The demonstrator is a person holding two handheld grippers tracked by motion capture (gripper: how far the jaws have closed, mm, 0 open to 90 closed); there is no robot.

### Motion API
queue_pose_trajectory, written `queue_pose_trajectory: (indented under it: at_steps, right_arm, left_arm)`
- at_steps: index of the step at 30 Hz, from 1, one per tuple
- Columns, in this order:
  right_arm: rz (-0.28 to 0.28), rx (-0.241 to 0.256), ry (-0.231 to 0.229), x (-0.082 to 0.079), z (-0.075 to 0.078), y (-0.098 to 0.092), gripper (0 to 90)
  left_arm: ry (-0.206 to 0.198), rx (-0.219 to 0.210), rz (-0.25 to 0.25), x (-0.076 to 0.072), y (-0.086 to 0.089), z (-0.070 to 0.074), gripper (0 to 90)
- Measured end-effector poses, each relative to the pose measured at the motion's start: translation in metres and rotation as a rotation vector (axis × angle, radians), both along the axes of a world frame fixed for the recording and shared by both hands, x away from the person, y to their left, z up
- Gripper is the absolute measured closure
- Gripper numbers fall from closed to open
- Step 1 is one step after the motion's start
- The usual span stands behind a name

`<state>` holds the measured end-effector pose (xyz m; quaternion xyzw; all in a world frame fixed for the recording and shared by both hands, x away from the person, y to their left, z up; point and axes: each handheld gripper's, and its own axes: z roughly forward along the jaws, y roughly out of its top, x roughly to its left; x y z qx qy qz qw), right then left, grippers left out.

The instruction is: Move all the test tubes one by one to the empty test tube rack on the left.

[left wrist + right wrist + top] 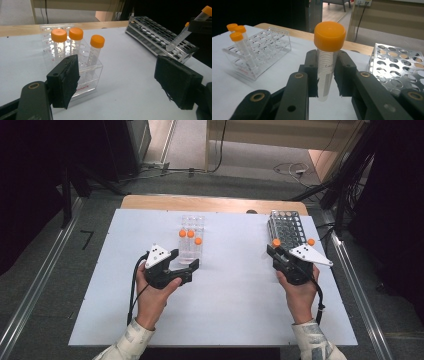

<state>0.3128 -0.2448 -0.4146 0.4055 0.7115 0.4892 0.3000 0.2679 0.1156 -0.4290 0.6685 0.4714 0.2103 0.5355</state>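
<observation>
The right gripper [328, 77] has its jaws clamped on an orange-capped tube [327, 62], held upright just beside the metal rack [402, 65]. The left gripper [120, 82] has its jaws spread wide, holding nothing, near a clear rack [87, 75] with three capped tubes [95, 53] on the white worktop [225, 305].

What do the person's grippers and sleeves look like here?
Both grippers, left gripper and right gripper, are black, each topped by a grey three-cornered plate with dark dots. A black cable trails from each. The jaws carry flat black pads, frayed at the edges. The sleeves are light with a faint pattern.
</observation>
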Motion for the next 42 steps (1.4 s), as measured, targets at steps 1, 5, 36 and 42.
queue_pose_trajectory:
  at_steps: [1,5,36,42]
  right_arm:
    - [0.003,0.000,0.002,0.000,-0.001,0.001,71.5]
    - [0.014,-0.005,0.004,0.000,-0.002,0.004,71.5]
    - [0.093,-0.029,0.042,-0.008,-0.013,0.033,71.5]
    - [0.110,-0.037,0.048,-0.009,-0.016,0.038,71.6]
  left_arm:
    - [0.000,0.000,-0.001,0.000,0.000,0.000,19.9]
    - [0.001,0.000,-0.001,0.000,0.000,0.000,19.9]
    - [0.003,-0.002,-0.002,0.000,0.000,-0.001,19.9]
    - [0.007,0.002,-0.005,0.000,-0.001,-0.002,19.9]
